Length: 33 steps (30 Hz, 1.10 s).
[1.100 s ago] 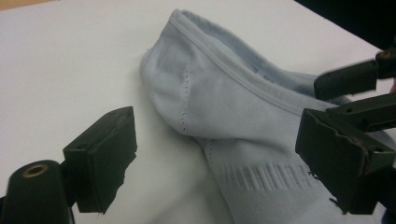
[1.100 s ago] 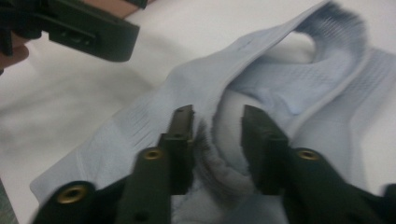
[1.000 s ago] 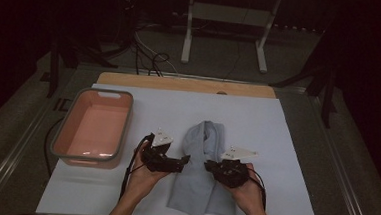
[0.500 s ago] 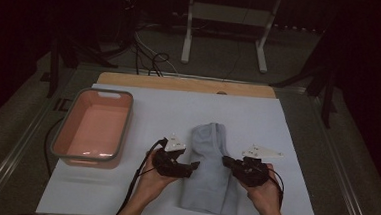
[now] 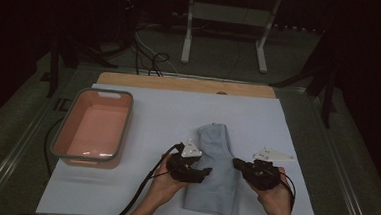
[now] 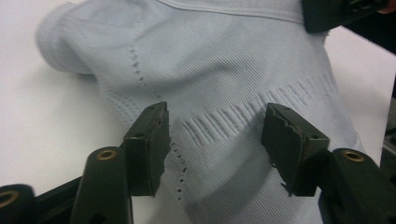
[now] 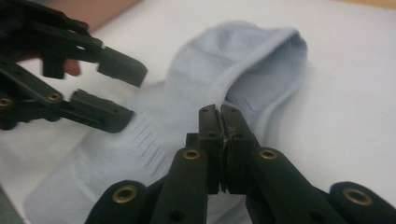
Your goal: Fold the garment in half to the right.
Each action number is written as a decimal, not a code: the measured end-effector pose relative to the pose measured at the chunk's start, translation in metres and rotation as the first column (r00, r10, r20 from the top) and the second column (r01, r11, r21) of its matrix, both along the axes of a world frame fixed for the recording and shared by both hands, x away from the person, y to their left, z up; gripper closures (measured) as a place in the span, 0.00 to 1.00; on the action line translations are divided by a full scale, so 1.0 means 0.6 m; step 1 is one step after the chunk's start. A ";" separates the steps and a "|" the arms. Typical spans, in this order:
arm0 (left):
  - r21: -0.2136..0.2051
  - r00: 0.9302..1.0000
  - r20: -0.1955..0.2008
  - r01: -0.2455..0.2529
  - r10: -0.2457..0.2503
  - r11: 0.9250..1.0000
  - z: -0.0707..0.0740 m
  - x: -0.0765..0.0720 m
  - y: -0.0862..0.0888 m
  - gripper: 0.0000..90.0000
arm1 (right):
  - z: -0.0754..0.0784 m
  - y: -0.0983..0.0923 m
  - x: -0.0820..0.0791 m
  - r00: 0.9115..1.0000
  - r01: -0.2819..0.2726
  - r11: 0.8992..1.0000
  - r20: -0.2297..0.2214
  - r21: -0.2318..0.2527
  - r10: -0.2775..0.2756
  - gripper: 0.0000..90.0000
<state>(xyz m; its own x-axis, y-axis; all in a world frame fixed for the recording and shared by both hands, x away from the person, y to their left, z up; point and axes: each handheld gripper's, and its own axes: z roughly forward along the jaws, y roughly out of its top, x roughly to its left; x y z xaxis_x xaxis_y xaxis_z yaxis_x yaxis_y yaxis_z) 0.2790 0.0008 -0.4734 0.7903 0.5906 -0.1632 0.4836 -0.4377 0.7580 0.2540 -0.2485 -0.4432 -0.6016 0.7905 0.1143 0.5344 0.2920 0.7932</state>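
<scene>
A pale blue knitted sock (image 5: pixel 215 169) lies lengthwise on the white table top (image 5: pixel 153 115), its cuff toward the near edge. My left gripper (image 5: pixel 205 172) reaches in from the sock's left. Its jaws (image 6: pixel 217 140) stand apart just above the ribbed middle of the sock (image 6: pixel 224 70); they have just been closing and do not press on the fabric. My right gripper (image 5: pixel 237 164) is at the sock's right edge, shut (image 7: pixel 220 116) on the seam of the sock (image 7: pixel 243 56). The left gripper (image 7: pixel 123 93) faces it across the sock.
A pink basin with a grey rim (image 5: pixel 57 129) stands at the table's left. A wooden board (image 5: pixel 185 83) runs along the far edge. Beyond it are a metal stand (image 5: pixel 229 19) and cables on the floor. Bare table top lies to the right of the sock.
Both hands and the sock have shifted to the right. The left gripper's jaws have narrowed over the sock. The right gripper has stayed shut.
</scene>
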 end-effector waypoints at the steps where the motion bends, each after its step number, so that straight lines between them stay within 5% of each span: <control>1: 0.000 1.000 0.000 0.000 0.000 1.000 0.000 0.000 0.000 0.48 | 0.000 0.000 0.000 1.000 0.000 1.000 0.000 0.000 0.000 0.98; 4: 0.047 1.000 0.007 -0.001 0.001 0.999 -0.009 0.000 -0.016 0.49 | -0.024 -0.005 0.010 0.999 0.026 0.999 -0.038 -0.037 -0.027 0.98; 7: 0.049 1.000 0.004 -0.001 0.001 0.999 -0.011 0.000 -0.019 0.50 | -0.032 -0.008 0.013 0.998 0.042 0.998 -0.048 -0.046 -0.045 0.98; 12: 0.064 1.000 -0.008 0.005 -0.005 0.998 -0.020 -0.001 -0.042 0.51 | -0.037 -0.017 0.015 0.995 0.095 0.990 -0.010 -0.106 -0.096 0.98; 19: 0.119 1.000 0.002 -0.008 0.008 0.993 -0.028 0.000 -0.057 0.52 | -0.042 -0.021 0.015 0.993 0.119 0.986 -0.007 -0.115 -0.121 0.97; 21: 0.149 1.000 0.000 -0.014 0.014 0.989 -0.034 0.000 -0.058 0.52 | -0.043 -0.019 0.012 0.993 0.110 0.987 -0.017 -0.117 -0.113 0.86; 26: 0.147 1.000 -0.015 -0.020 0.022 0.989 -0.042 0.002 -0.056 0.52 | -0.040 -0.015 -0.004 0.991 0.129 0.985 -0.028 -0.112 -0.133 0.62; 33: 0.150 1.000 -0.021 -0.020 0.023 0.988 -0.046 0.001 -0.056 0.52 | -0.065 -0.017 -0.029 0.983 0.123 0.982 -0.118 -0.143 -0.140 0.51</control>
